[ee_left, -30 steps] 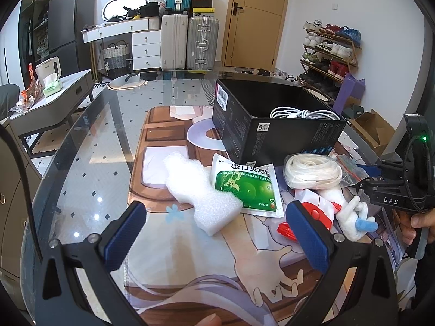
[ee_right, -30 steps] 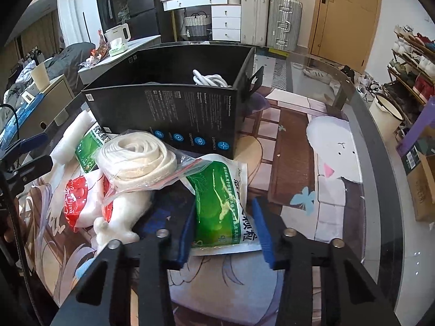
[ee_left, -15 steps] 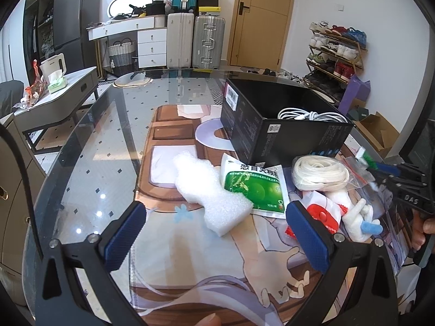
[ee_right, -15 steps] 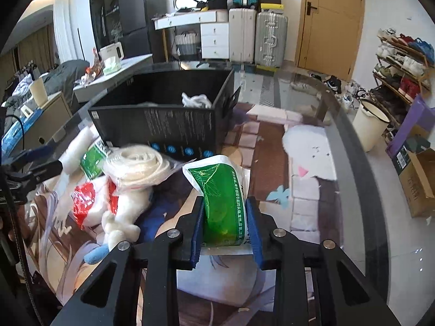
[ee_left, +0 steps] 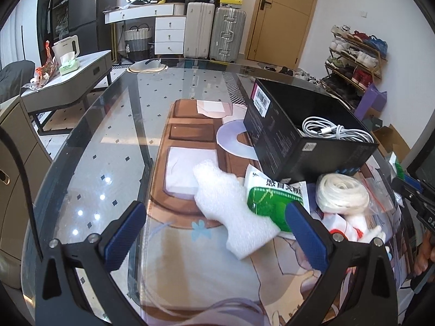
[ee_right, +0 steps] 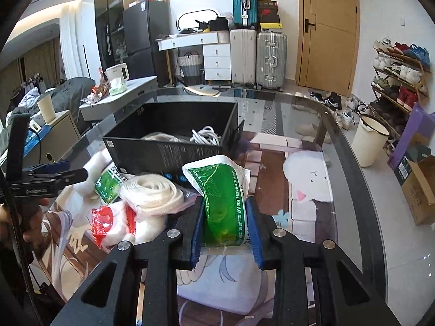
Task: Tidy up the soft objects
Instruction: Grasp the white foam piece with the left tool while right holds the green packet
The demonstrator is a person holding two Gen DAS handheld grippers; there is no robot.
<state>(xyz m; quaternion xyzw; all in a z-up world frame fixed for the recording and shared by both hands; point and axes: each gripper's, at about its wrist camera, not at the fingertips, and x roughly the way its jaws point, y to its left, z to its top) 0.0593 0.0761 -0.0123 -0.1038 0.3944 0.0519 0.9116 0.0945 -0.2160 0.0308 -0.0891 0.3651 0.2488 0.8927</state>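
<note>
My right gripper [ee_right: 225, 231] is shut on a green and white packet [ee_right: 221, 195], lifted clear of the mat in front of the black box [ee_right: 174, 146]. The box [ee_left: 304, 146] holds a white cable [ee_left: 334, 131]. My left gripper [ee_left: 214, 233] is open above the mat, with the white foam piece [ee_left: 233, 214] between and beyond its fingers, untouched. A second green packet [ee_left: 274, 198] lies beside the foam. A bagged white rope coil [ee_left: 342, 194] and a red and white bag [ee_right: 108, 225] lie to the right of it.
The glass table [ee_left: 108, 146] carries a printed mat [ee_left: 190, 258]. Beyond it stand suitcases [ee_left: 214, 35], a white desk, a shoe rack [ee_left: 356, 54] and a grey side table [ee_left: 68, 81]. A white bin [ee_right: 372, 141] stands on the floor.
The right gripper closed on the green packet and raised it off the mat. The left gripper drifted toward the foam piece, still open.
</note>
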